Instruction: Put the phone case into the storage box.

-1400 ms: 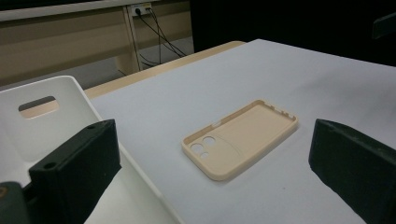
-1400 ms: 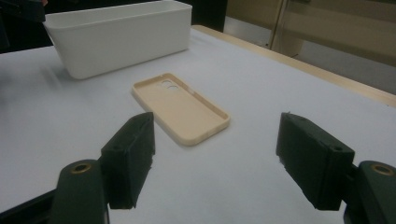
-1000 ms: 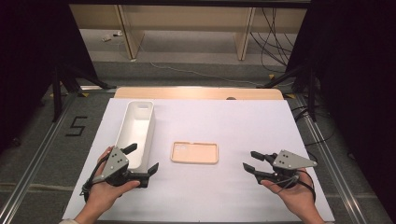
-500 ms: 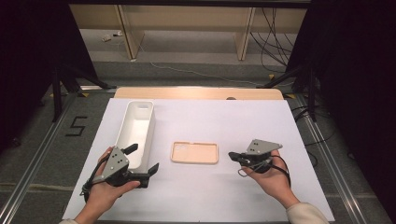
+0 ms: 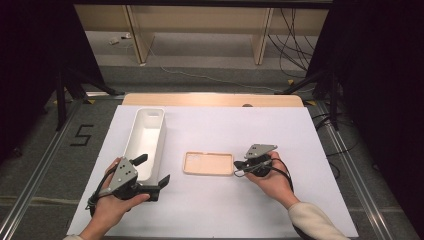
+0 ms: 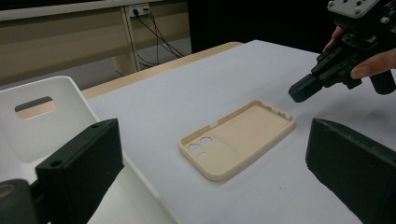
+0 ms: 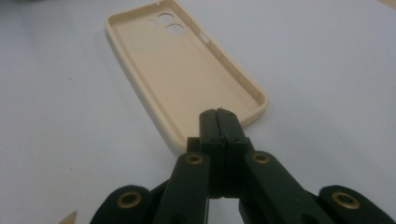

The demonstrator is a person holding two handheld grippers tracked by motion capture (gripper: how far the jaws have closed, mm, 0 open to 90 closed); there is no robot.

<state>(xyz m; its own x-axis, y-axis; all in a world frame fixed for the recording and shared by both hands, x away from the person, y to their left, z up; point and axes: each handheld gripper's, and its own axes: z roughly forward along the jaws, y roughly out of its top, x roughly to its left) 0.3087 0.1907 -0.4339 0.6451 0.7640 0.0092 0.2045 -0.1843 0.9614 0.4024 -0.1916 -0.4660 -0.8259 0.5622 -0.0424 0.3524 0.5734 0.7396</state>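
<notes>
A beige phone case (image 5: 208, 163) lies open side up in the middle of the white mat. In the left gripper view the case (image 6: 238, 137) has its camera holes toward me. My right gripper (image 5: 237, 168) is shut with nothing between its jaws, and its tip points at the case's right end. In the right gripper view the closed tips (image 7: 218, 116) sit right at the short edge of the case (image 7: 187, 70); I cannot tell whether they touch it. My left gripper (image 5: 153, 169) rests open at the near left, beside the white bin (image 5: 145, 137).
The long white bin (image 6: 37, 121) stands empty on the left of the mat (image 5: 300, 140), with a handle slot in its end wall. A wooden strip (image 5: 210, 100) borders the mat's far edge. Metal rails run along both sides of the table.
My right gripper has moved left from the mat's right side to the case's end, and its jaws have gone from open to shut. The left gripper has stayed in place.
</notes>
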